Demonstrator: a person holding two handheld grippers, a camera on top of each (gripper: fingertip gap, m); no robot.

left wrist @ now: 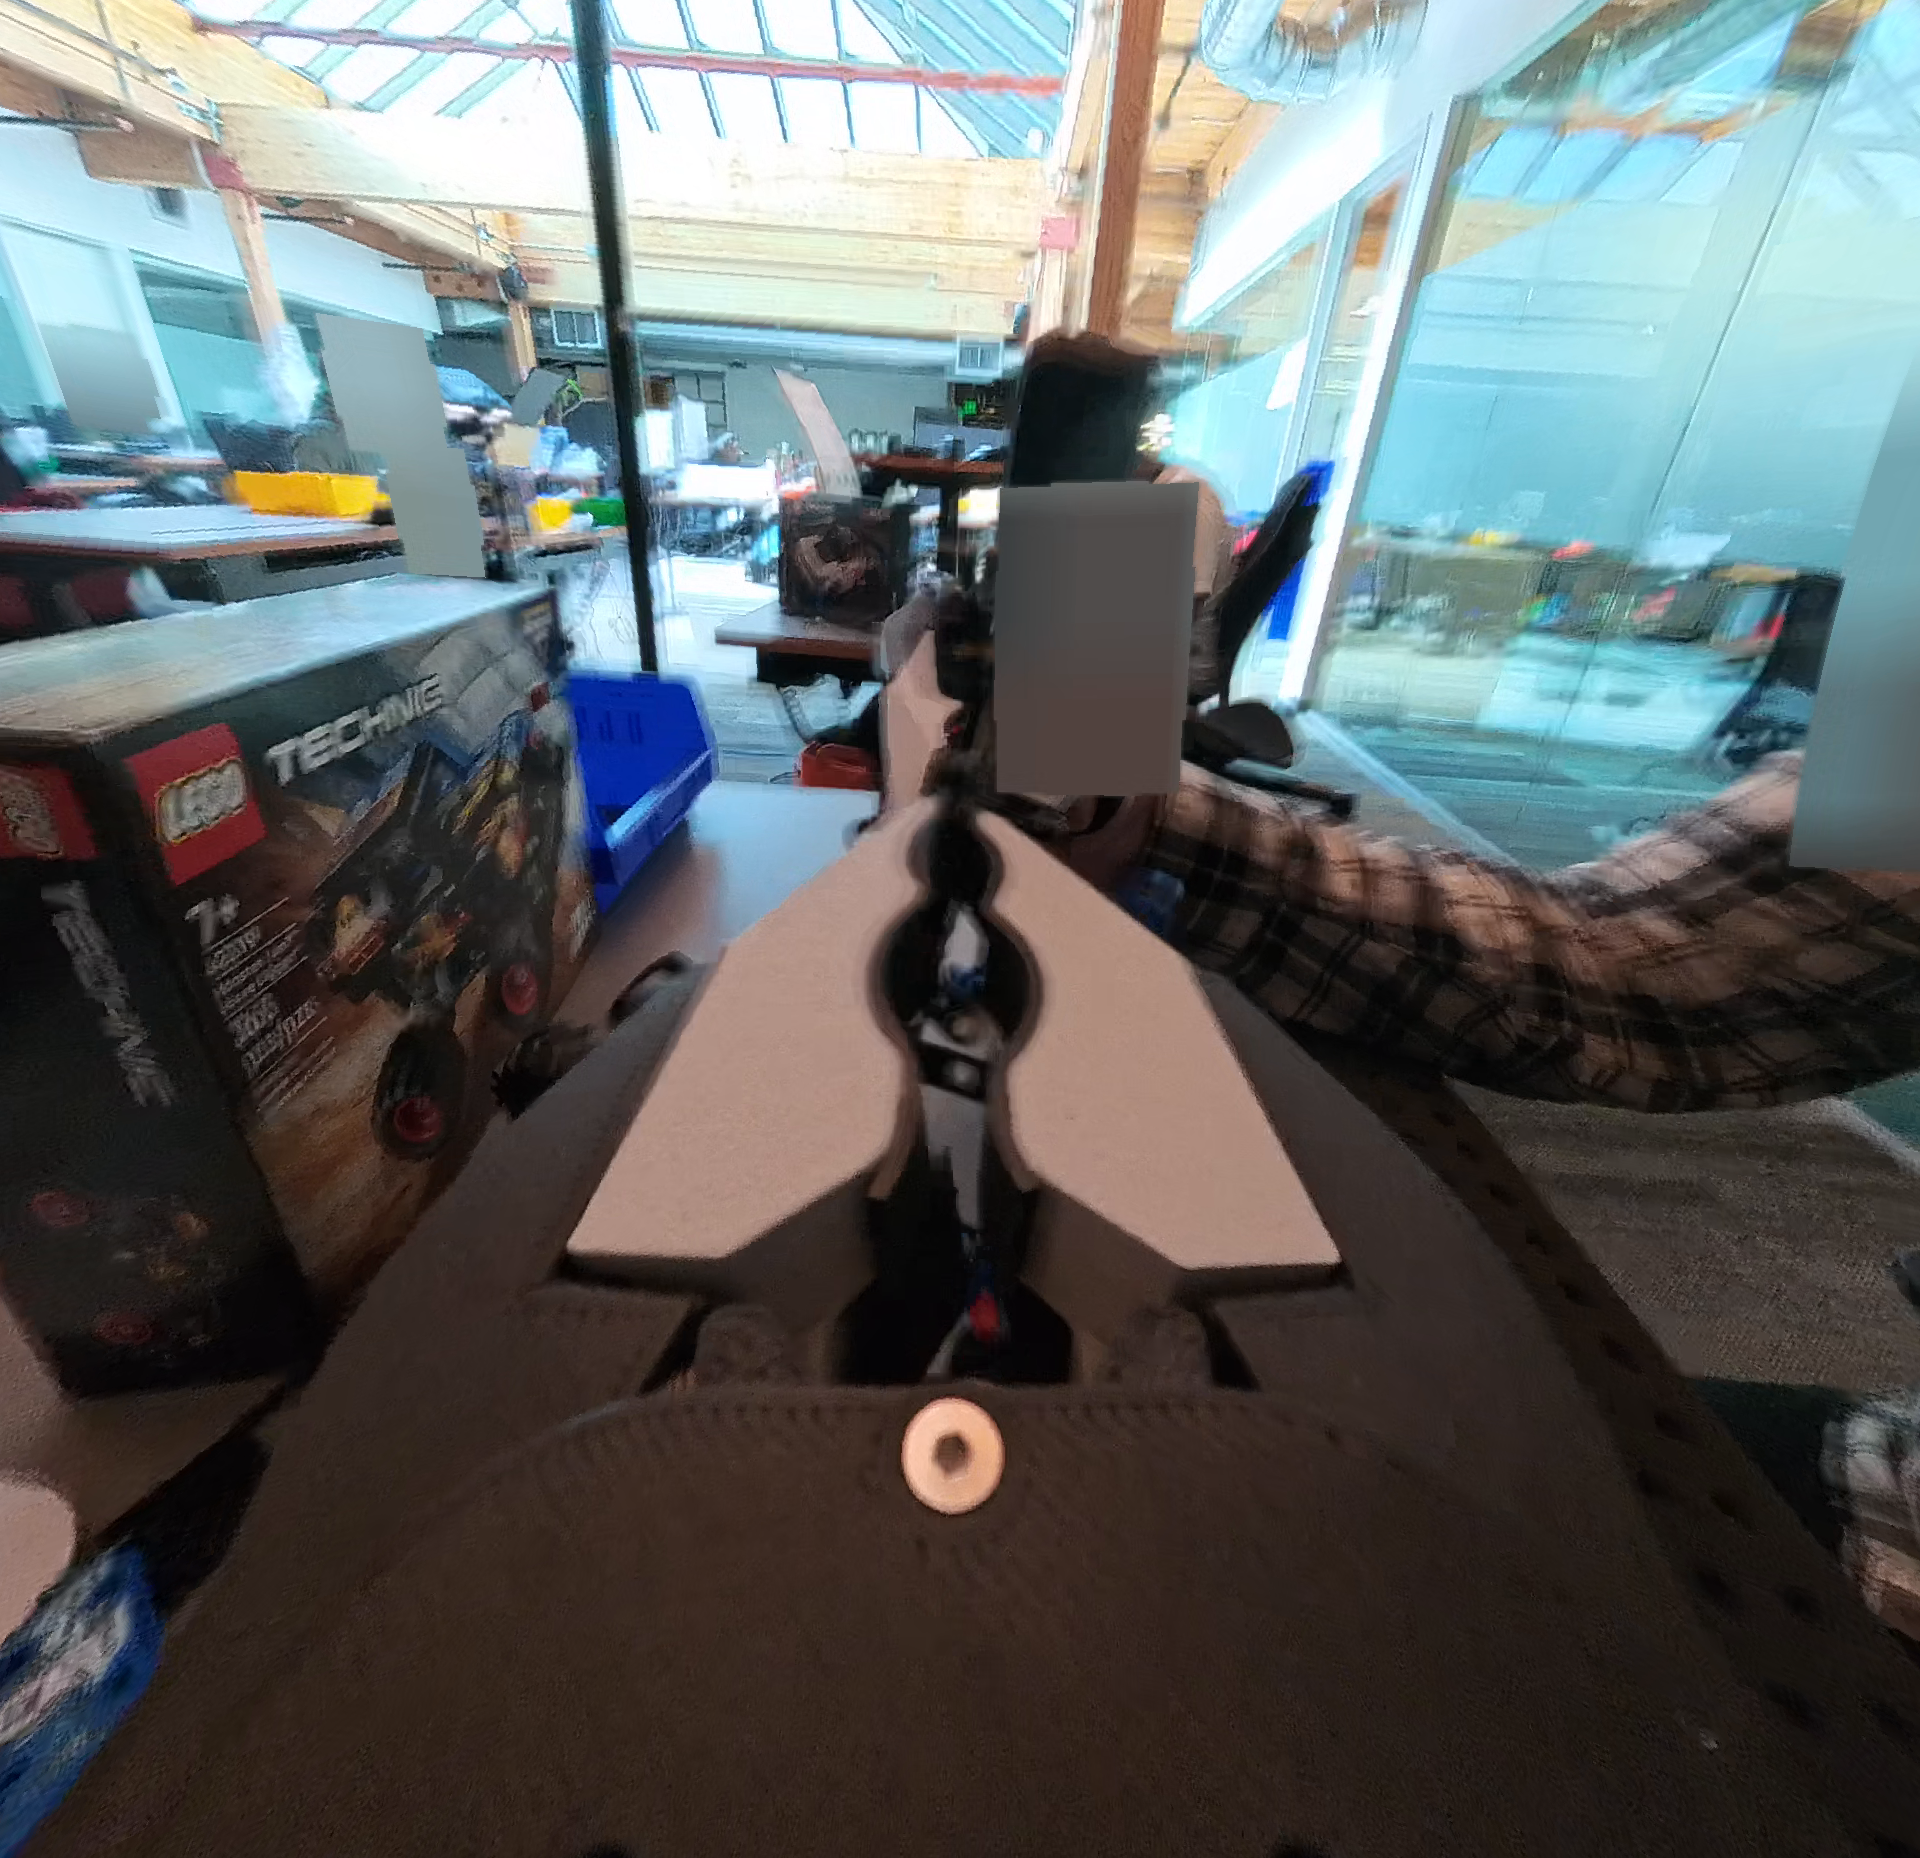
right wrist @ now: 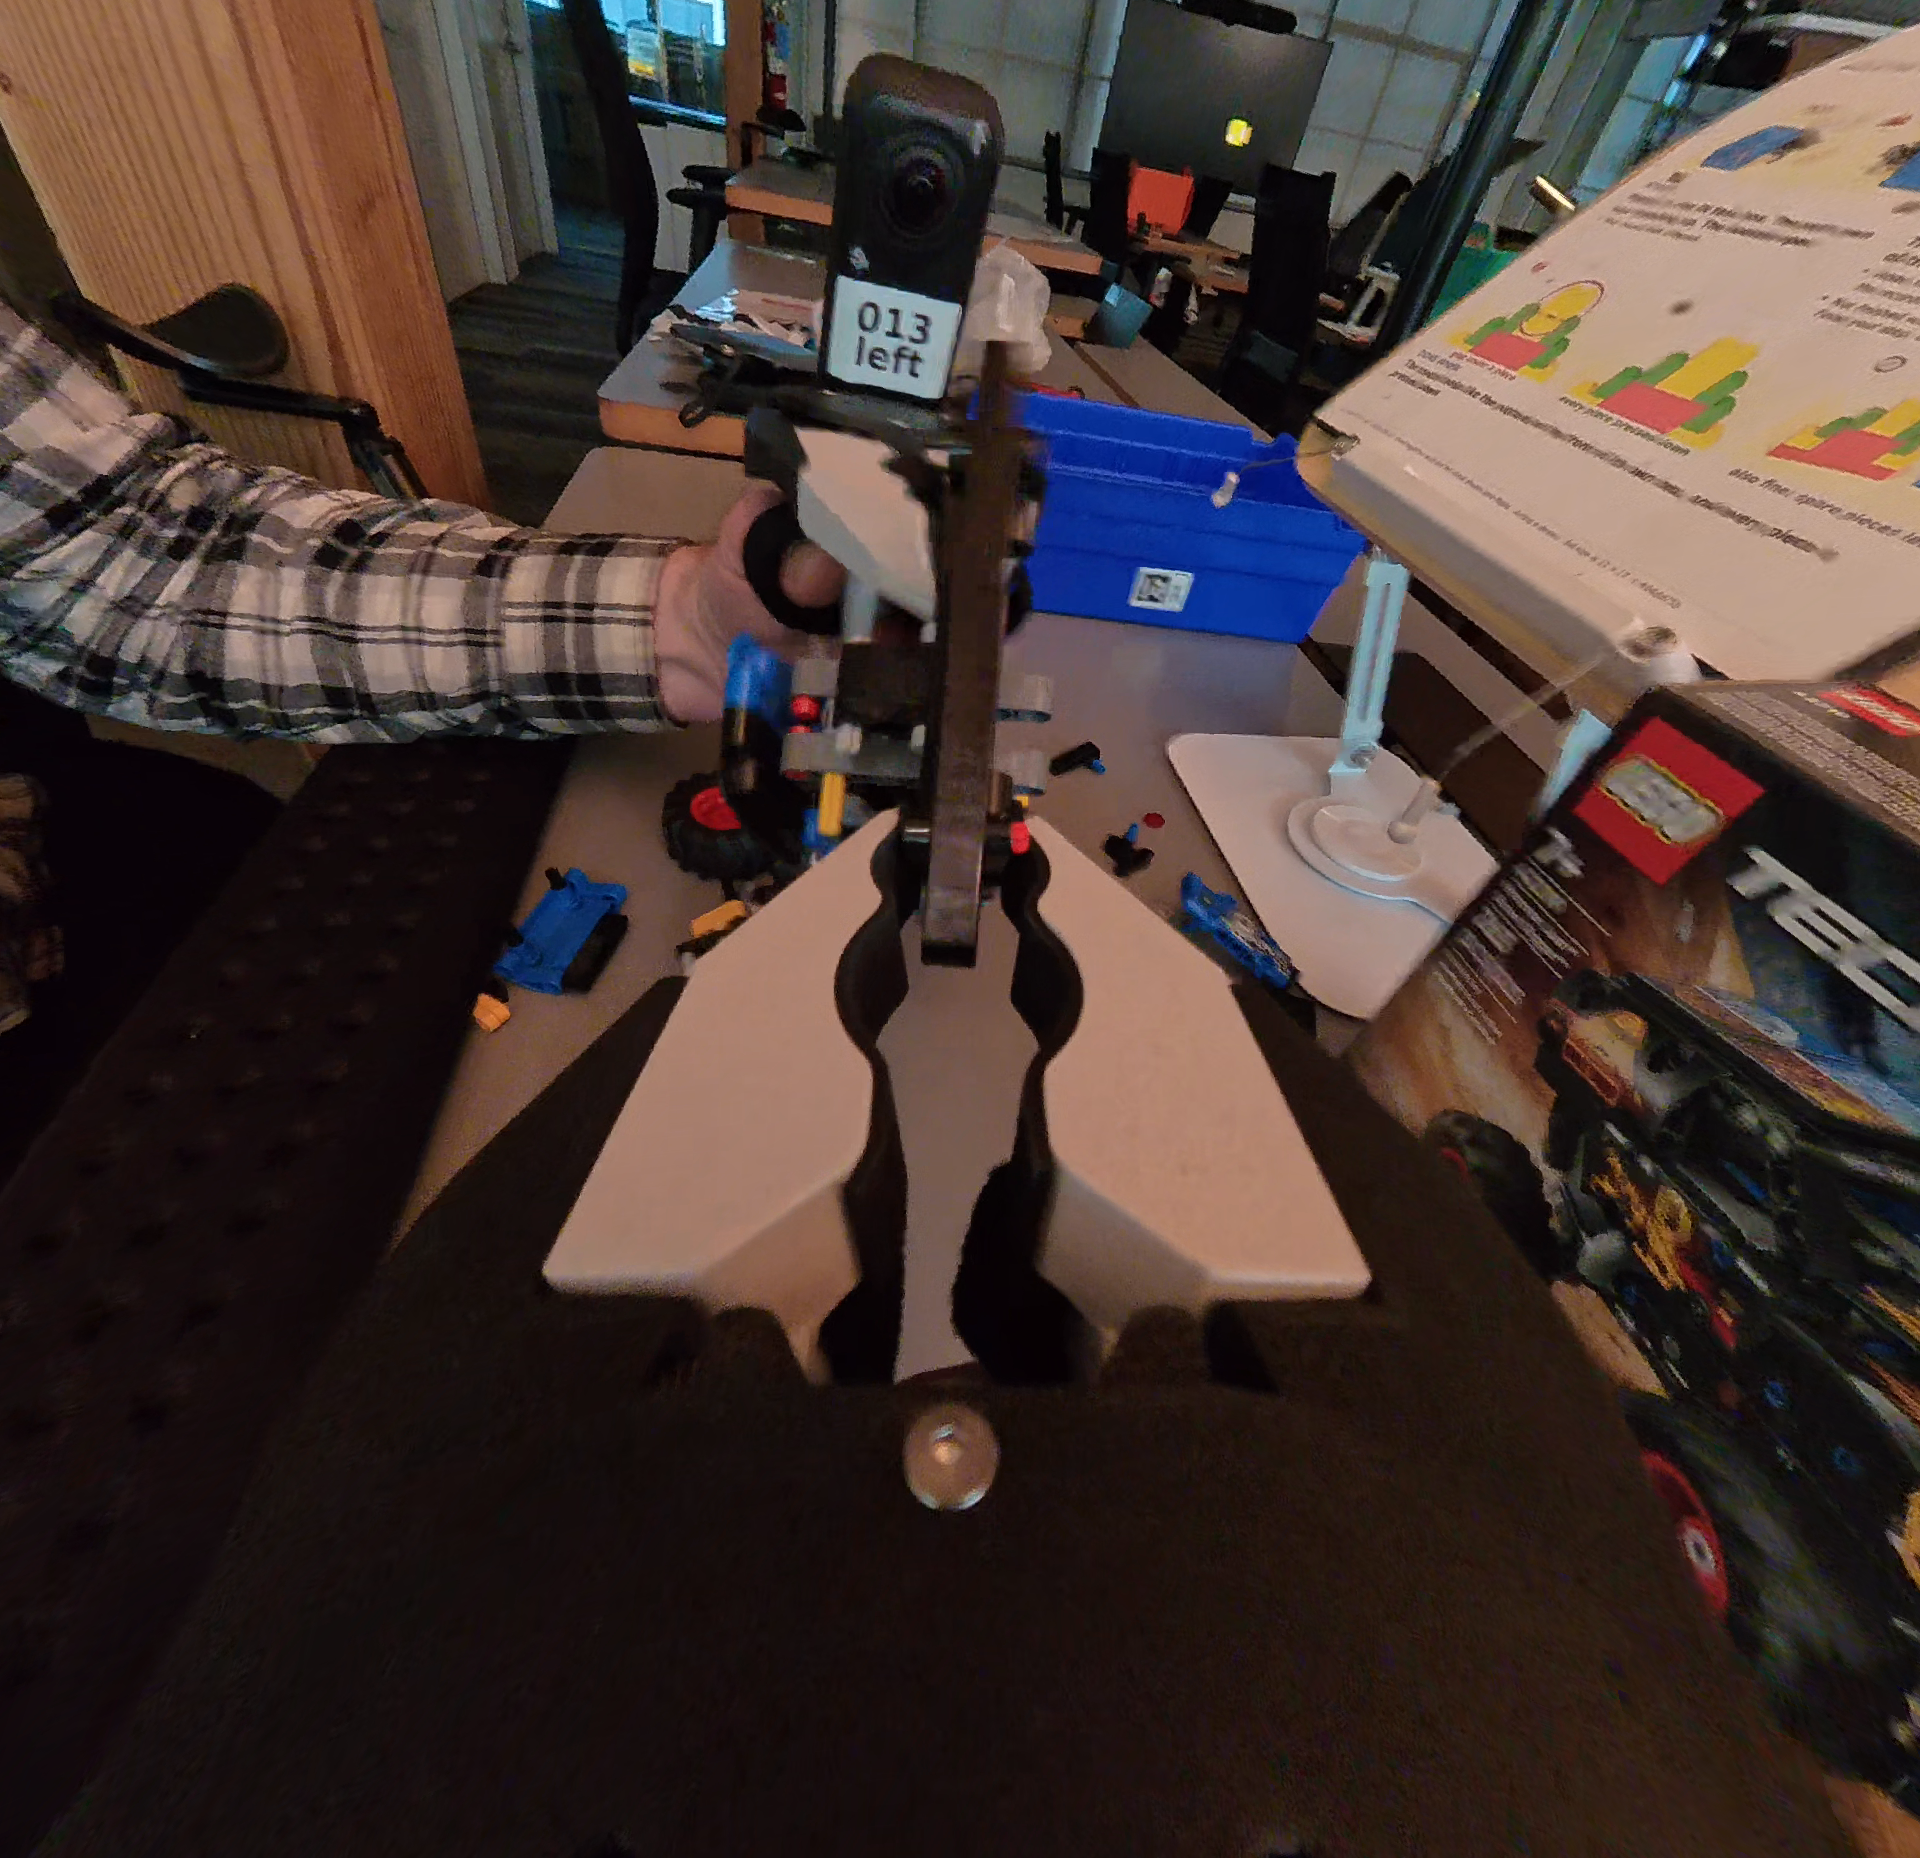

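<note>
My right gripper (right wrist: 954, 842) is shut on a long dark grey beam (right wrist: 961, 613) that stands upright as part of a small brick assembly (right wrist: 831, 728) with grey, blue, yellow and red pieces, held above the table (right wrist: 1174, 686). My left gripper (left wrist: 951, 821) is shut, its tips right against the dark assembly in front of it. Whether they pinch a thin part is unclear. It also shows in the right wrist view (right wrist: 873, 530), at the upper left of the assembly, held by a hand in a plaid sleeve (right wrist: 312, 582). The right gripper (left wrist: 914, 707) shows just beyond my left tips.
A toy box (right wrist: 1714, 1081) stands at the right, also in the left wrist view (left wrist: 312, 873). A blue bin (right wrist: 1164, 520) sits behind. An instruction sheet (right wrist: 1662, 354) tilts on a white stand (right wrist: 1351, 842). A loose black wheel (right wrist: 717, 821), a blue part (right wrist: 561, 925) and small pieces lie on the table. The grippers' ends are close to 5 cm from one another. The loose black wheel (right wrist: 717, 821) is about 20 cm from both grippers' fingertips.
</note>
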